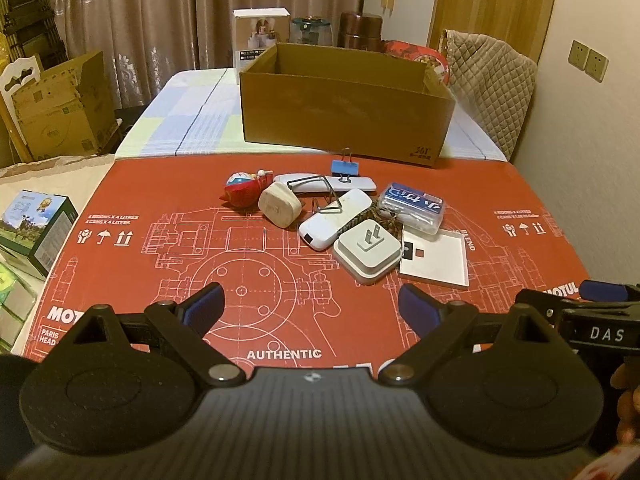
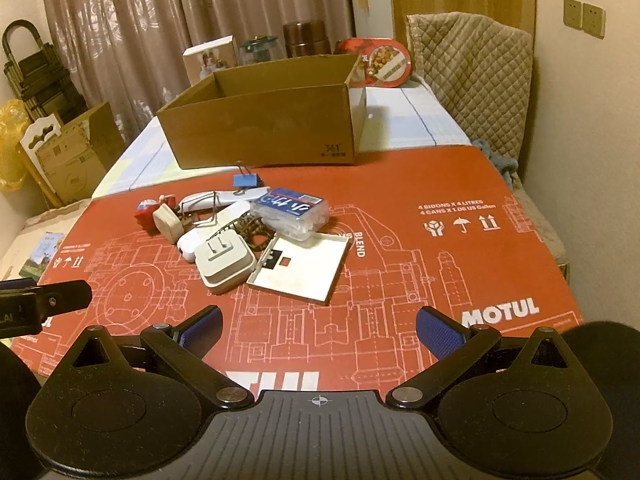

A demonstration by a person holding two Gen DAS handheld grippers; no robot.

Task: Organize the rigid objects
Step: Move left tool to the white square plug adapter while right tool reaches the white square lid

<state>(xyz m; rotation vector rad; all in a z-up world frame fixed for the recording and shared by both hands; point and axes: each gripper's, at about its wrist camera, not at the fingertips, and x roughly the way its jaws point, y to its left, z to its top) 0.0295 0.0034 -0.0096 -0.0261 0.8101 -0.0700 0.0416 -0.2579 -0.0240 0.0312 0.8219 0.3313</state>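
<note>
A pile of small rigid objects lies on the red mat (image 1: 160,248): a white plug adapter (image 1: 367,255), a flat white tray (image 1: 438,258), a clear blue-labelled case (image 1: 414,207), a white power bank (image 1: 335,219), a beige rounded box (image 1: 279,204), a red toy (image 1: 240,191) and a blue binder clip (image 1: 345,168). Behind the pile stands an open cardboard box (image 1: 344,116). My left gripper (image 1: 310,306) hovers open short of the pile, nothing between its fingers. My right gripper (image 2: 318,330) is open too, just before the tray (image 2: 300,268) and adapter (image 2: 224,266).
A quilted chair (image 1: 492,88) stands at the right by the wall. Jars and a small white carton (image 1: 262,32) sit behind the cardboard box (image 2: 260,120). More cartons (image 1: 60,108) stand on the left, and a printed box (image 1: 38,228) lies beside the mat.
</note>
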